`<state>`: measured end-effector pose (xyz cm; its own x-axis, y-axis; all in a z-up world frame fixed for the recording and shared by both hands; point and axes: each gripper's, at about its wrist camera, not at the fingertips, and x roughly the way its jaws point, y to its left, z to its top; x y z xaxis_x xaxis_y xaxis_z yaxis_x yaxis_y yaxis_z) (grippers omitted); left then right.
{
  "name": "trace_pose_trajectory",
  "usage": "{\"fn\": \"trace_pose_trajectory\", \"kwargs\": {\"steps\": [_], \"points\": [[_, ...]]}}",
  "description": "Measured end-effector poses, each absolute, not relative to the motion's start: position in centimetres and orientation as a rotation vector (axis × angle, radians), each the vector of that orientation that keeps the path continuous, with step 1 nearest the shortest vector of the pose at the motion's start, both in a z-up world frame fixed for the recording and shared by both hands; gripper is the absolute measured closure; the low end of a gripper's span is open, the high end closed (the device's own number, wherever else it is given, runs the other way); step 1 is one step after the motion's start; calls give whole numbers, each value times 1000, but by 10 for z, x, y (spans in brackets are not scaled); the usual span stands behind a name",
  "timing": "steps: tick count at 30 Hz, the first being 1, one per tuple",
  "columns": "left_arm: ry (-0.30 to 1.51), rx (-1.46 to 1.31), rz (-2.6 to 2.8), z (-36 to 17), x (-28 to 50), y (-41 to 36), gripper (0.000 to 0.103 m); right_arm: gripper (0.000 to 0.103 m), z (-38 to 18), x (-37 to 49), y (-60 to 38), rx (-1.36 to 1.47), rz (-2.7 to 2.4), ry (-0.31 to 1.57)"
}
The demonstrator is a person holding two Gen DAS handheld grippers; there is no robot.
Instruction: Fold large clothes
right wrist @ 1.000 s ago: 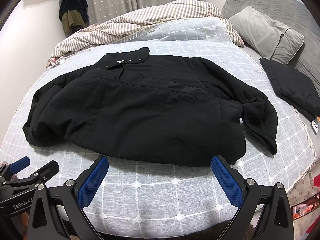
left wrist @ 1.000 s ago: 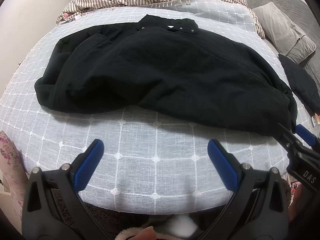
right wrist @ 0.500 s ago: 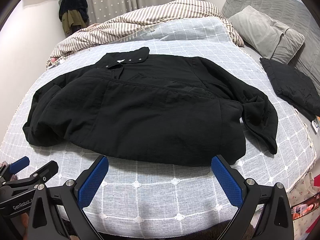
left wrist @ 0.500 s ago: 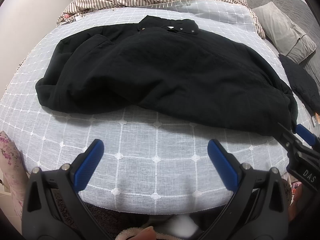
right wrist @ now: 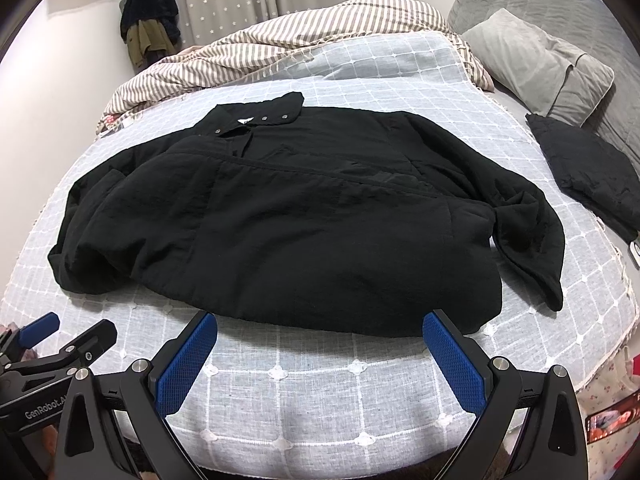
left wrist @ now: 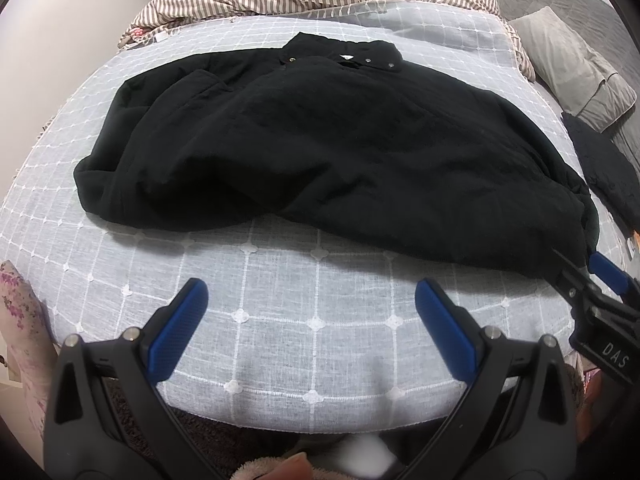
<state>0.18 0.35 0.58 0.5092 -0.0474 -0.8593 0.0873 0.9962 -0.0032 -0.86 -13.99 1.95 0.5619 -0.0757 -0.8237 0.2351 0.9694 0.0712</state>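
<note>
Jacket [left wrist: 340,152]: black, we see it spread flat across the bed [left wrist: 280,320], collar at the far side, hem toward us.
Left claw [left wrist: 312,312]: fingers apart, holding nothing, above bare bedspread near the hem.
Right claw [right wrist: 320,340]: fingers apart, empty, tips just at the hem.
Beyond: striped blanket [right wrist: 280,40], grey pillow [right wrist: 540,64].
</note>
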Motion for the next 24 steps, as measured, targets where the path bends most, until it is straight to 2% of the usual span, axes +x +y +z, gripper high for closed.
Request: {"fn": "trace_pose_trajectory", "kwargs": {"steps": [16, 24], "points": [[975, 31, -108, 10, 28, 9, 0, 0, 20, 12, -146, 130, -168, 961], [967, -100, -199, 19, 68, 31, 0, 0, 23, 42, -172, 81, -146, 968]]}}
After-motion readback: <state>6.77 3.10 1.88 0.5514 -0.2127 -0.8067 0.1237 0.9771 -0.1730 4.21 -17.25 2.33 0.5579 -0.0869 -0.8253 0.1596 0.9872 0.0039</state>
